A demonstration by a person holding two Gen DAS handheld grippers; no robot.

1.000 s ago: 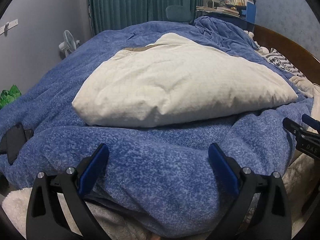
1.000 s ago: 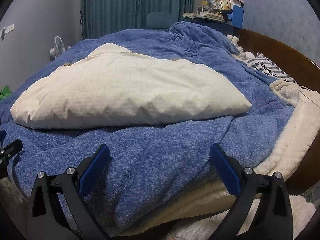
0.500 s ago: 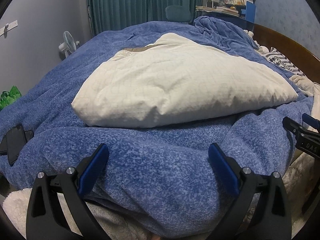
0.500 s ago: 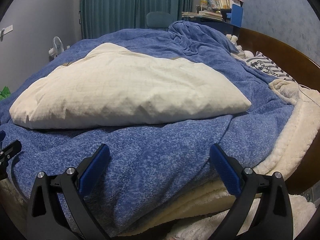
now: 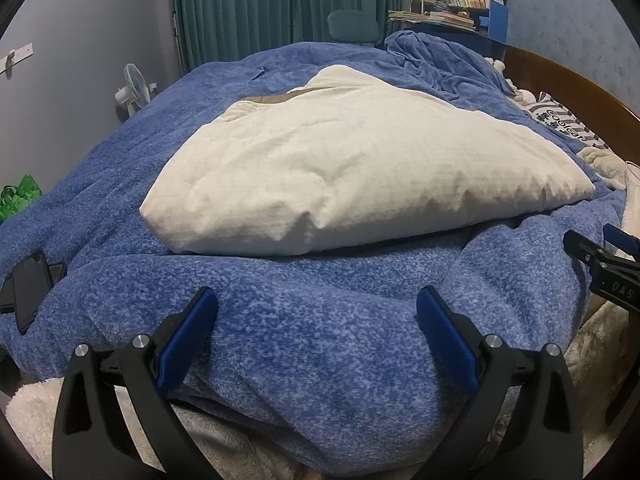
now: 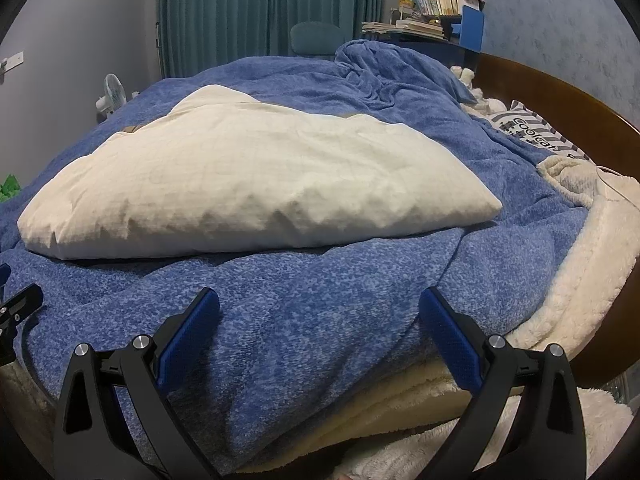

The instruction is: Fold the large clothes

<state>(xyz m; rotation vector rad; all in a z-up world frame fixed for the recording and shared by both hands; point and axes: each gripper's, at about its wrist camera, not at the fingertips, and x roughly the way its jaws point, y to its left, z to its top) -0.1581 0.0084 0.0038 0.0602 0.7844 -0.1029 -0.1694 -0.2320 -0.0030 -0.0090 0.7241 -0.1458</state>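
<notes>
Bedroom surface was a bed under a blue blanket [image 5: 300, 344]. At lower left my left gripper [image 5: 316, 320] stood with jaws apart, nothing between them. Mid-frame, the cream garment [image 5: 360, 172] lay in a bulky bundle, centre of the blanket; I judged it partly folded at most. Lower right, my right gripper [image 6: 320, 320] likewise stood spread and empty.

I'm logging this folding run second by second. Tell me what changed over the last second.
Almost nothing. The left gripper and right gripper hang open over the near edge of the blue blanket, holding nothing, as before; the views shifted only very slightly. The white garment lies on the blanket untouched, and the phone stays at the left edge.
</notes>
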